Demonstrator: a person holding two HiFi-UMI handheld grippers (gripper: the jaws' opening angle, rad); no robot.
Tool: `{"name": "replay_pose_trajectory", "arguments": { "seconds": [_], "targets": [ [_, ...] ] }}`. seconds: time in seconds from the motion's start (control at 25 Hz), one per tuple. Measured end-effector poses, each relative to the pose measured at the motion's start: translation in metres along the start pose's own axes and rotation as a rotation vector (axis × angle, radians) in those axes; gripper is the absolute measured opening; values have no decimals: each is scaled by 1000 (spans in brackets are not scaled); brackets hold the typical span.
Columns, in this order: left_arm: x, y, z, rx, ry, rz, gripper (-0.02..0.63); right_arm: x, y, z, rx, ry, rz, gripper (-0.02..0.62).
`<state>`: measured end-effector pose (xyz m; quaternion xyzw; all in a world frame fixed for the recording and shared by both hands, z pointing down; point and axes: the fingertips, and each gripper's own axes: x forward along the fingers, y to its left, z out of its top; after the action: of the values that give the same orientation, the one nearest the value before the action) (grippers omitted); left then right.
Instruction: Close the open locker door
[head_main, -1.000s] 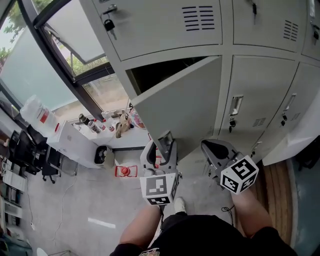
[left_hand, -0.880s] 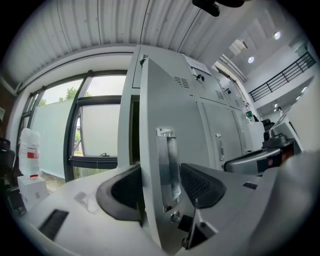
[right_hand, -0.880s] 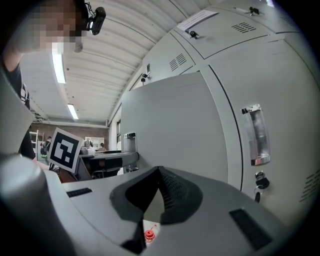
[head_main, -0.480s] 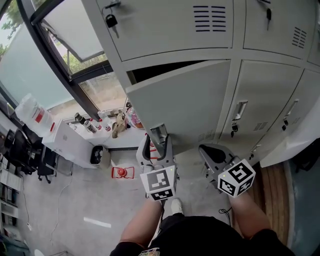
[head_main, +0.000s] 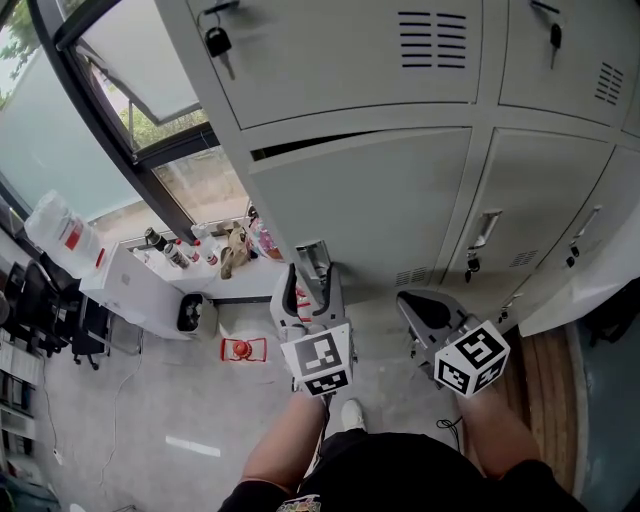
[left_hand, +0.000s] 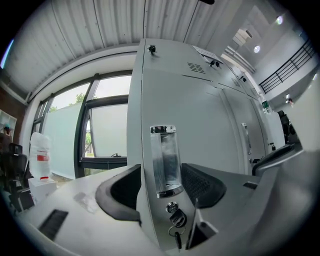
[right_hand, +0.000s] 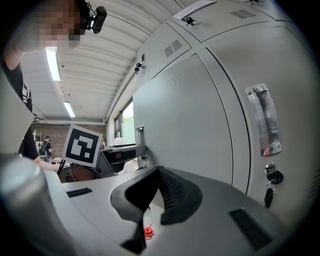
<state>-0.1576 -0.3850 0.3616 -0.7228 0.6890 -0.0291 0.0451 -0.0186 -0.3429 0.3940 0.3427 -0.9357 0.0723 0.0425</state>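
Locker door (left_hand: 200, 120) edge between left gripper (left_hand: 161, 175) jaws (apart)

grey left gripper (head_main: 312, 283), checkered marker cube (head_main: 320, 365)

A dark-framed window (head_main: 105, 120) is letting in daylight on the left. Below it, small bottles (head_main: 170, 248) are standing on a low white cabinet (head_main: 130, 290). A white plastic jug with a red label (head_main: 52, 222) is sitting further left. A red round object (head_main: 238, 349) is lying on the grey speckled floor (head_main: 130, 420), and black chairs (head_main: 30, 295) are crowding the far left edge.
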Motion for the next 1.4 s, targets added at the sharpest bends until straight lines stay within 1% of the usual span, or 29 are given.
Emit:
{"name": "replay_pose_trajectory", "arguments": {
  "seconds": [0.6,0.92,1.4],
  "targets": [
    [24,7,-2,-2,13,17,236,15,-11,5,7,-12,-9,52],
    [29,8,-2,3,17,51,242,16,-10,5,7,-16,-9,54],
    [28,8,-2,5,15,44,244,8,-15,7,6,-22,-21,53]
  ]
}}
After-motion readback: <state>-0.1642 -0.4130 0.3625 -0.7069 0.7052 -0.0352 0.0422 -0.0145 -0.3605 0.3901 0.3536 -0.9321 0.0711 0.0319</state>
